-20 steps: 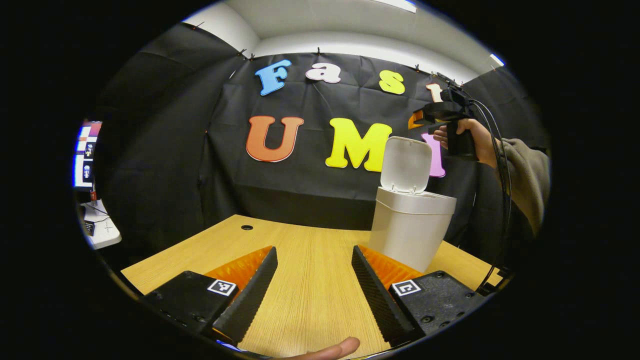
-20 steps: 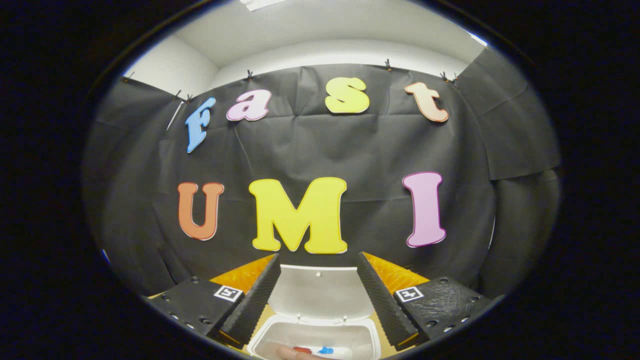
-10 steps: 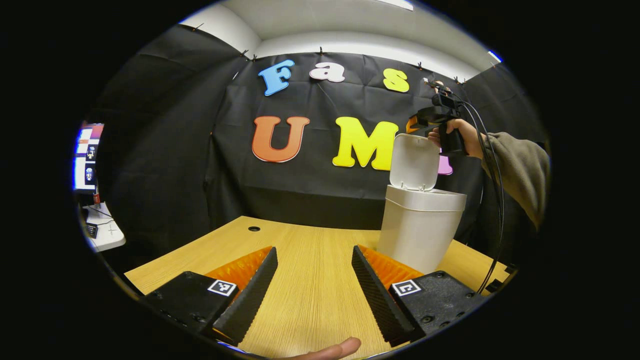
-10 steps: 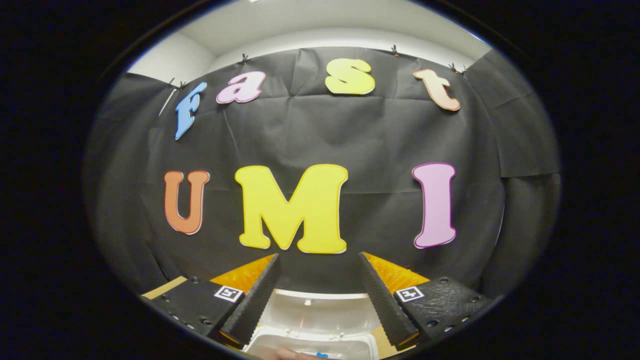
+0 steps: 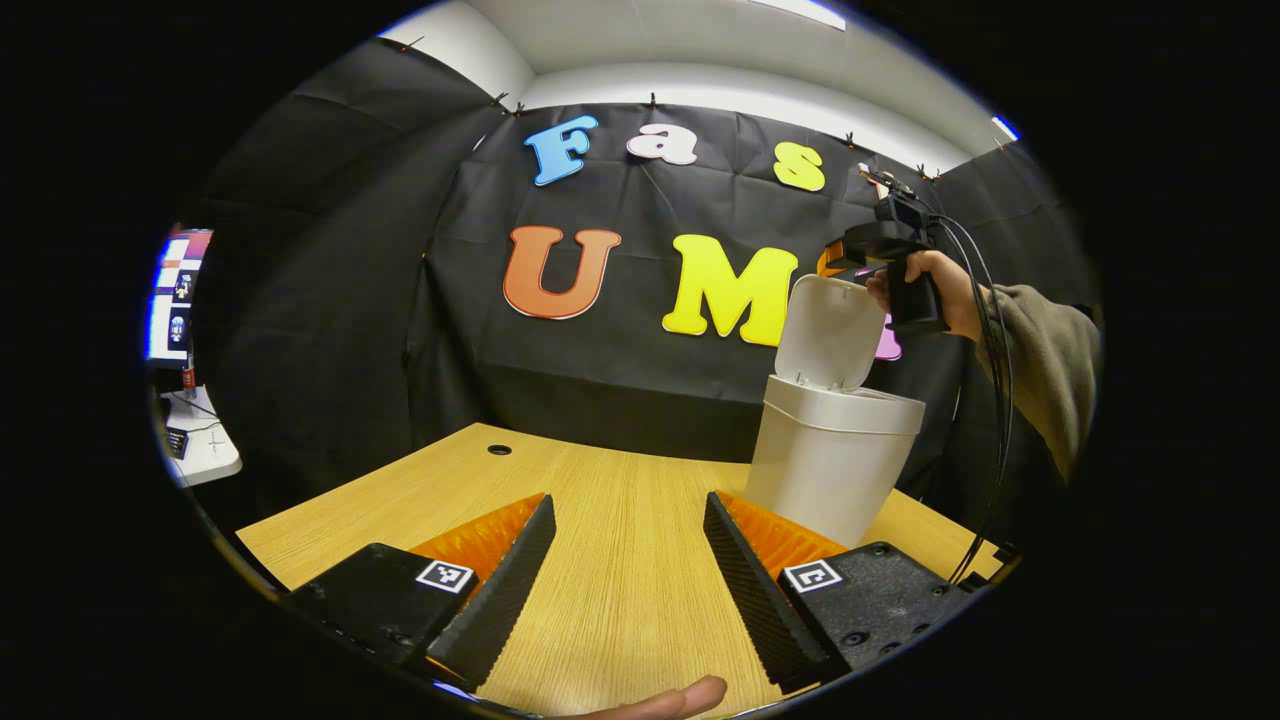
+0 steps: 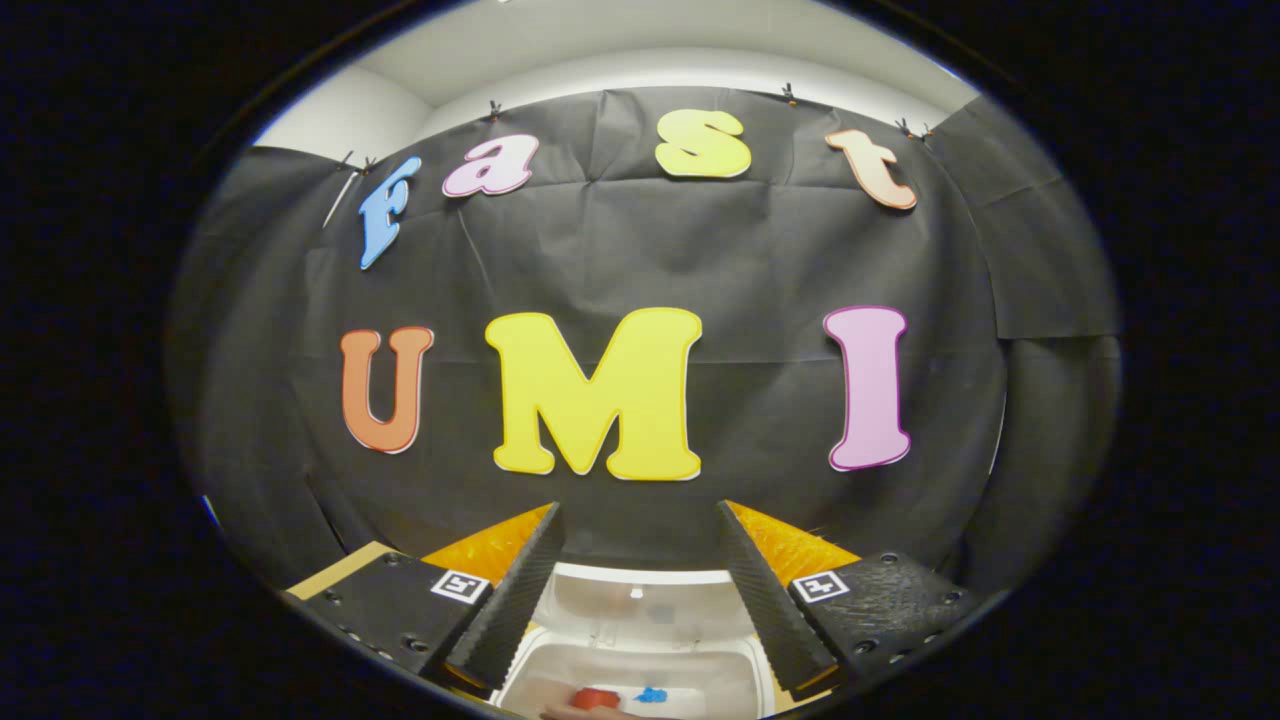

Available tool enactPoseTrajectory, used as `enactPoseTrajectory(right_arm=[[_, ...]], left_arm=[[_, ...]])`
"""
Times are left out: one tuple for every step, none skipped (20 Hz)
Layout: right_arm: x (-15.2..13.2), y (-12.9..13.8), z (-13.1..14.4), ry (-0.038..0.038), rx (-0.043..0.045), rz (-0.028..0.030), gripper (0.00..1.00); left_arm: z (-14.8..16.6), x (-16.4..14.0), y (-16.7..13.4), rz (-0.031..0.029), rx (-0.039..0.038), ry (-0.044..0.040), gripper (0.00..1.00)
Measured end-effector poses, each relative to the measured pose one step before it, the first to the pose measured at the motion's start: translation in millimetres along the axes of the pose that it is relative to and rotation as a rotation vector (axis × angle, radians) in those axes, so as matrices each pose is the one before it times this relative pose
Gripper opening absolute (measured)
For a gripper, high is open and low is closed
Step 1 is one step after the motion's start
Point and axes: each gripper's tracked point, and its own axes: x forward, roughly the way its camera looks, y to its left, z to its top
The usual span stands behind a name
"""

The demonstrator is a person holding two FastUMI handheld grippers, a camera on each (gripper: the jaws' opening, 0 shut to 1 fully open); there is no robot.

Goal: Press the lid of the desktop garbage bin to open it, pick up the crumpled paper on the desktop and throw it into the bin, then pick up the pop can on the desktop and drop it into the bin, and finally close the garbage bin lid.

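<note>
Black cloth point(image 5: 330, 330) hangs behind a light wooden desk point(image 5: 620, 560) with a small round cable hole point(image 5: 498, 450) near its far left edge. Off to the left, past the cloth, a lit screen point(image 5: 172, 300) stands above a white side surface point(image 5: 200, 450).

On the desk's right part, in the left gripper view, stands the white garbage bin point(image 5: 830, 470), upright, its long axis vertical and its body narrowing toward the base. Its lid point(image 5: 835, 335) is swung up on the rear hinge and stands nearly vertical, inner face toward the camera.

Just behind and above the lid, a hand point(image 5: 945, 290) in a grey-green sleeve point(image 5: 1050, 360) holds the right gripper point(image 5: 880, 240), with cables point(image 5: 995, 400) trailing down from it; from here I cannot tell whether it touches the lid.

In the right gripper view the right gripper point(image 6: 640, 600) is spread wide with nothing between its fingers, looking down over the lid point(image 6: 640, 600) into the open bin point(image 6: 740, 690). Inside lie something red point(image 6: 597, 697) and something blue point(image 6: 652, 694), too partly seen to identify.

The left gripper point(image 5: 630, 590) hovers low over bare desk, left of the bin, jaws wide apart and holding nothing. A fingertip point(image 5: 680, 697) shows at the bottom edge.
</note>
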Motion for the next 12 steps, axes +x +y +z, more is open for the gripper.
enactPoseTrajectory(right_arm=[[-6.60,0.28,-3.28,0.00370,-0.00397,0.00338,0.94],[-6.92,0.28,-4.88,0.00931,0.00547,0.00349,0.94],[-7.45,-0.25,-6.40,0.00738,0.01614,0.00324,0.94],[-6.64,1.06,-6.84,0.00958,0.01259,0.00481,0.94],[-7.10,0.66,-10.19,0.01232,0.00784,0.00249,0.94],[-5.11,0.81,-9.17,0.01531,0.00172,0.00435,0.94],[-5.36,0.85,-11.37,0.02562,-0.00120,0.00660,0.94],[-4.02,0.42,-8.02,0.01748,0.00213,0.00618,0.94],[-4.95,0.87,-7.74,0.01564,0.00414,0.00517,0.94],[-4.97,0.10,-6.21,0.01310,0.00508,0.01279,0.94],[-4.83,-0.39,-5.03,0.00774,0.00488,0.00778,0.94],[-2.74,-2.31,-4.39,0.00573,0.00352,0.00141,0.94]], left_arm=[[1.52,-0.86,-0.49,-0.00138,0.00197,-0.00539,0.96],[3.32,-1.34,-0.47,0.00444,0.00327,-0.00395,0.96],[1.23,-1.19,0.56,0.01079,0.00664,-0.00074,0.96],[1.65,-1.19,-0.32,0.00873,0.01029,-0.00187,0.96],[1.71,-1.22,-1.21,0.00333,0.01241,-0.00647,0.96],[1.59,-2.64,-1.69,-0.00087,0.00927,-0.00308,1.00],[2.11,-7.58,-0.60,-0.00020,0.00511,-0.00874,0.96],[1.71,-6.56,-1.31,0.00222,0.00665,-0.00666,0.96],[2.10,-7.09,-1.40,0.00315,0.00945,-0.00935,0.96],[3.19,-4.19,-1.23,0.00464,0.01451,-0.00957,0.96],[2.72,-1.45,-0.08,0.00956,0.01701,-0.00672,0.96],[1.17,-1.51,-0.32,0.00967,0.02007,-0.00274,0.96]])
